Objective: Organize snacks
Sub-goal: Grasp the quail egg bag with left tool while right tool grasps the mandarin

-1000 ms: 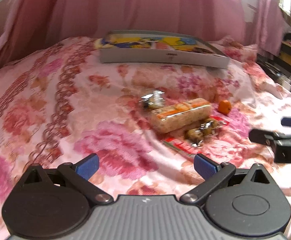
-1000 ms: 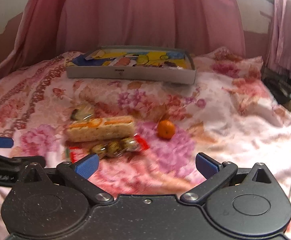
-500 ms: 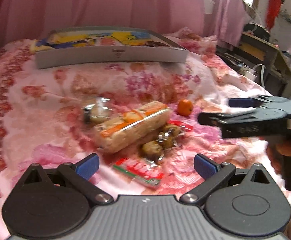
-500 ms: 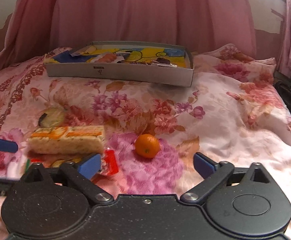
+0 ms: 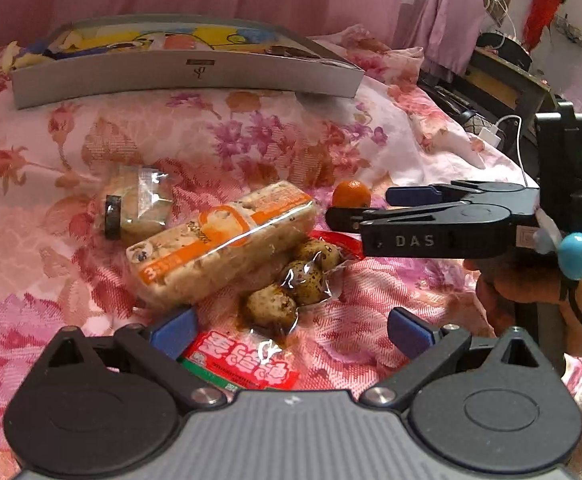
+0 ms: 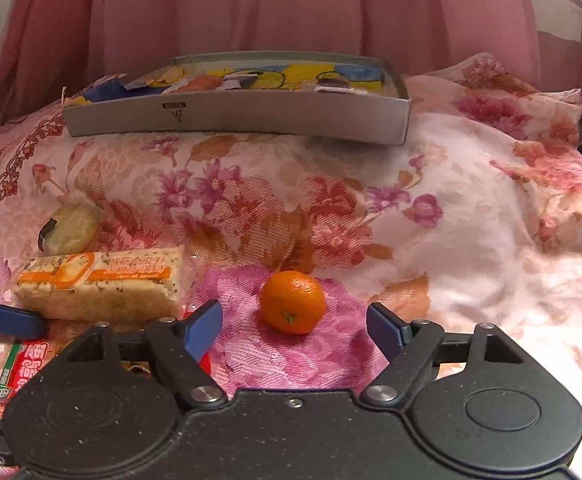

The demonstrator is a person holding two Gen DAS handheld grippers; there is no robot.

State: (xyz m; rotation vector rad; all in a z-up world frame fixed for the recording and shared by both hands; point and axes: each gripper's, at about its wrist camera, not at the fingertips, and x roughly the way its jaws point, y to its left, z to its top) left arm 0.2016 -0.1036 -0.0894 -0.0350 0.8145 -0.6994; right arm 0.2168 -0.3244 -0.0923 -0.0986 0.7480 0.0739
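Pink curtains (image 6: 291,4) behind, flowered bedspread (image 6: 471,216) underneath, soft and rumpled, so nothing lies truly flat. Grey tray (image 6: 235,114) at the far end of the bed, already lined with bright wrappers: most likely the place meant for the snacks.

Well in front of the tray, a loose heap. Long cracker pack (image 5: 223,246) propped at a slant across the vacuum-packed eggs (image 5: 291,286), touching them, one end raised. Red-and-green packet (image 5: 243,360) pinned partly beneath the eggs, nearest the camera in the left wrist view. Round wrapped cake (image 5: 135,204) just beside the cracker pack, on the side toward the tray. Small orange (image 6: 292,302) apart from the heap, alone on a purple flower, free to roll on such soft ground.

Right gripper (image 6: 294,326) spread wide, holding nothing, lined up low with the orange, which sits just ahead of the gap between its fingers; from the left wrist view, seen side-on, reaching in level from the right with the orange just behind its tips. Probably a straight approach to pinch the fruit across its middle. Gentle squeeze wanted; round skin apt to slip or roll away on the cloth.

Left gripper (image 5: 291,326) likewise parted and empty, hovering over the near edge of the heap, above the eggs and the red-and-green packet. Seemingly poised for the next pick there. No snack from the heap yet lifted toward the tray.
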